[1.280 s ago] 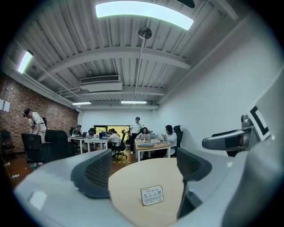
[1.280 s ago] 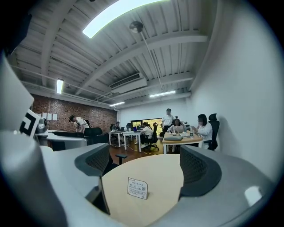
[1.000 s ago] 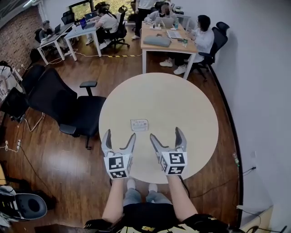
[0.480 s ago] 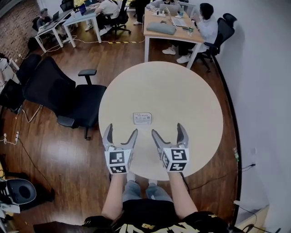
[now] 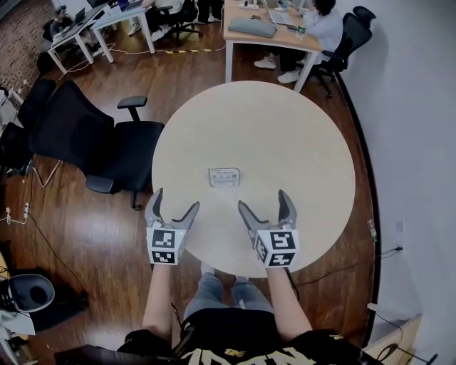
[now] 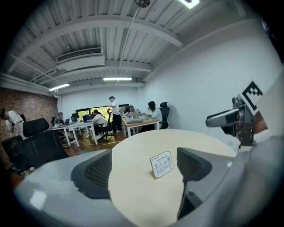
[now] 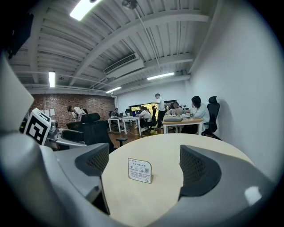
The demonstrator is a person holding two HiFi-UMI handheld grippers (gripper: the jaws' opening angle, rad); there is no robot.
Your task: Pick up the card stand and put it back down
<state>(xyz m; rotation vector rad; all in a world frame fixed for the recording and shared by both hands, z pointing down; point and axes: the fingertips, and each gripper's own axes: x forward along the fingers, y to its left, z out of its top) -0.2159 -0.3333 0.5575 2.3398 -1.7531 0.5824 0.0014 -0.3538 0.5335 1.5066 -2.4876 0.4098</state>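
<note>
A small white card stand stands upright near the middle of the round beige table. In the left gripper view the card stand shows ahead between the jaws, well short of them. The right gripper view has the card stand ahead too, apart from the jaws. My left gripper hovers open at the table's near left edge. My right gripper is open over the near part of the table. Neither holds anything.
A black office chair stands close to the table's left side. Behind the table are a desk with seated people and more desks at the far left. A white wall runs along the right.
Both grippers have sunk toward the table. The left one has shifted left, out to the table's edge. The card stand has not moved.
</note>
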